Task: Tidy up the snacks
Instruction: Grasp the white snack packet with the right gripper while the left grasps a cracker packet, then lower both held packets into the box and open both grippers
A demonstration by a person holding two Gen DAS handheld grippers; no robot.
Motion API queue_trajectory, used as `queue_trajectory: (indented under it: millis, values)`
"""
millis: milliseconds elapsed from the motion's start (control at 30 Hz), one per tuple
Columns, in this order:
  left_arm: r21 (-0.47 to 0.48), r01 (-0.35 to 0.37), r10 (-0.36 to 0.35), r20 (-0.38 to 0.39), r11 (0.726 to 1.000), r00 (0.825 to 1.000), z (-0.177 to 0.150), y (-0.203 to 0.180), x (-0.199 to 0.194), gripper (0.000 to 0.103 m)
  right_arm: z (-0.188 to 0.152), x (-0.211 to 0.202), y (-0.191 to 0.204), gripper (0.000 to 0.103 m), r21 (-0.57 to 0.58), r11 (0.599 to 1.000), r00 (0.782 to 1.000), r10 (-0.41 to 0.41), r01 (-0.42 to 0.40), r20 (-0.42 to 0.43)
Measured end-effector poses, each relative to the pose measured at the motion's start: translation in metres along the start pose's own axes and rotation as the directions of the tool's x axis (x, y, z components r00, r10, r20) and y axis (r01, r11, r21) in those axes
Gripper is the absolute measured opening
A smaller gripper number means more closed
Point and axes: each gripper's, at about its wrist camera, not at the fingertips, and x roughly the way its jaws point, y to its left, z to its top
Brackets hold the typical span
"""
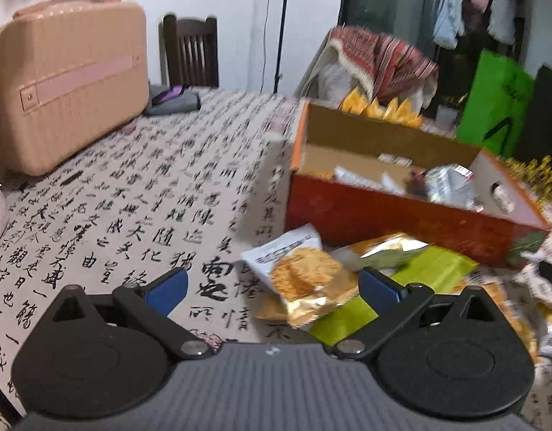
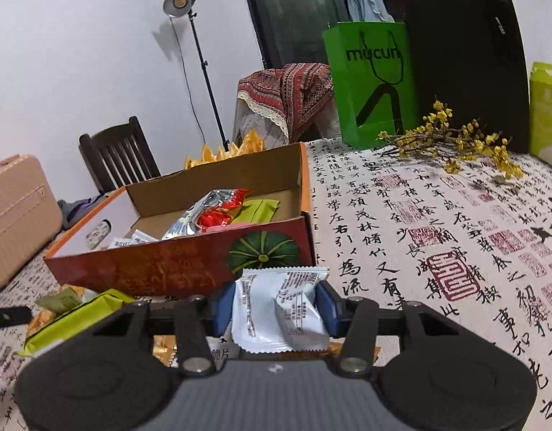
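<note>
Pinching a white packet (image 2: 279, 309), the right gripper (image 2: 274, 310) faces the box's near wall (image 2: 150, 269); left gripper (image 1: 272, 287) spread.

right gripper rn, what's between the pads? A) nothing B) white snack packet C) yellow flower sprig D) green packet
B: in the right wrist view the right gripper has its blue pads pressed against both sides of the white snack packet, in front of the red cardboard box.
</note>
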Motion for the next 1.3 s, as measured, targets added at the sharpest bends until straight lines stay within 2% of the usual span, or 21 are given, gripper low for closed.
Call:
queue_trajectory:
  millis: [200,333,400,467,500,533,567,633,933,1067,1300]
  values:
    - [-0.022,0.037,-0.037,-0.035,0.999,0.999,0.008,-0.003,0.023,0.103,-0.002,-0.002,0.0,0.048,0.0,1.0,1.0,0.002,-0.002,0.014]
    - [-0.021,0.009,-0.01,-0.051,1.0,0.999,0.014,-0.01,0.036,0.103,-0.003,-0.002,0.003,0.049,-0.02,1.0,1.0,-0.006,0.006,0.023]
    - [-0.025,0.005,-0.007,-0.061,1.0,0.998,0.013,-0.011,0.041,0.097,-0.004,-0.002,0.005,0.049,-0.029,1.0,1.0,-0.007,0.007,0.023]
    - [-0.048,0.017,-0.021,-0.086,0.999,0.996,0.012,-0.009,0.045,0.073,-0.005,-0.001,0.006,0.049,-0.037,0.999,1.0,-0.01,0.01,0.022]
    - [-0.05,0.017,-0.021,-0.081,0.999,0.996,0.011,-0.008,0.045,0.071,-0.005,-0.001,0.007,0.049,-0.041,0.999,1.0,-0.01,0.011,0.022]
    - [-0.044,0.015,-0.019,-0.074,0.999,0.997,0.01,-0.007,0.043,0.056,-0.005,-0.001,0.007,0.049,-0.044,0.999,1.0,-0.01,0.011,0.022]
    - [-0.048,0.032,-0.036,-0.076,0.998,0.996,0.01,-0.006,0.042,0.048,-0.005,-0.001,0.007,0.049,-0.047,0.999,1.0,-0.008,0.009,0.022]
    - [-0.07,0.062,-0.067,-0.071,0.996,0.995,0.009,0.0,0.038,0.044,-0.005,-0.001,0.008,0.049,-0.05,0.999,1.0,0.003,-0.002,0.023]
    - [-0.034,0.087,-0.087,-0.006,0.996,0.996,0.001,0.018,0.011,0.029,-0.006,-0.012,0.011,0.049,-0.06,0.998,0.998,0.023,-0.02,0.058]
    - [-0.013,0.105,-0.104,0.02,0.994,0.994,0.002,0.021,-0.003,0.016,-0.007,-0.023,0.016,0.049,-0.069,0.997,0.997,0.032,-0.027,0.071]
    - [0.03,0.127,-0.13,0.104,0.991,0.986,0.005,0.017,-0.027,0.014,-0.005,-0.041,0.027,0.049,-0.086,0.995,0.993,0.059,-0.05,0.106]
